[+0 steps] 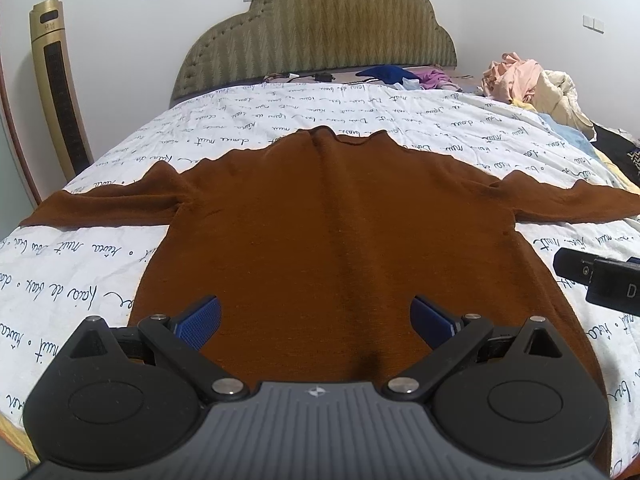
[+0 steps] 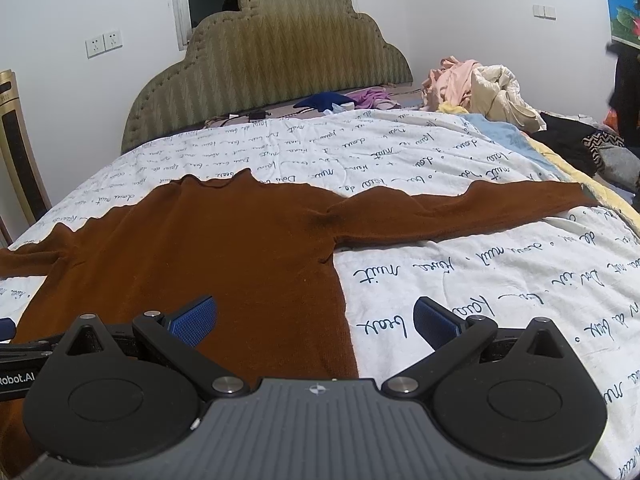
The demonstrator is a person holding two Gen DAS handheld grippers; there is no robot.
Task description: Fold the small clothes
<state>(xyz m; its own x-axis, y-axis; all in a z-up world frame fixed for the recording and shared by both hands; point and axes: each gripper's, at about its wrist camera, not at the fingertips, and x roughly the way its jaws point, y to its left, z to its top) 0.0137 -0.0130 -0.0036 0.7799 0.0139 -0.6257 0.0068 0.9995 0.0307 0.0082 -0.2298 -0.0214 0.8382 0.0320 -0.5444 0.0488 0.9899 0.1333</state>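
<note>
A brown long-sleeved sweater (image 1: 328, 216) lies flat on the bed, collar toward the headboard, both sleeves spread sideways. My left gripper (image 1: 316, 320) is open and empty above the sweater's lower body. My right gripper (image 2: 316, 320) is open and empty above the sweater's right side edge (image 2: 340, 280), over both sweater (image 2: 200, 248) and quilt. The right gripper's body shows at the right edge of the left wrist view (image 1: 600, 276). The right sleeve (image 2: 460, 208) stretches out to the right.
The bed has a white quilt with script print (image 1: 280, 108) and a padded olive headboard (image 1: 320, 36). A heap of clothes (image 2: 480, 88) lies at the far right, dark garments (image 2: 572, 140) beside it. A gold tower fan (image 1: 56, 80) stands at the left.
</note>
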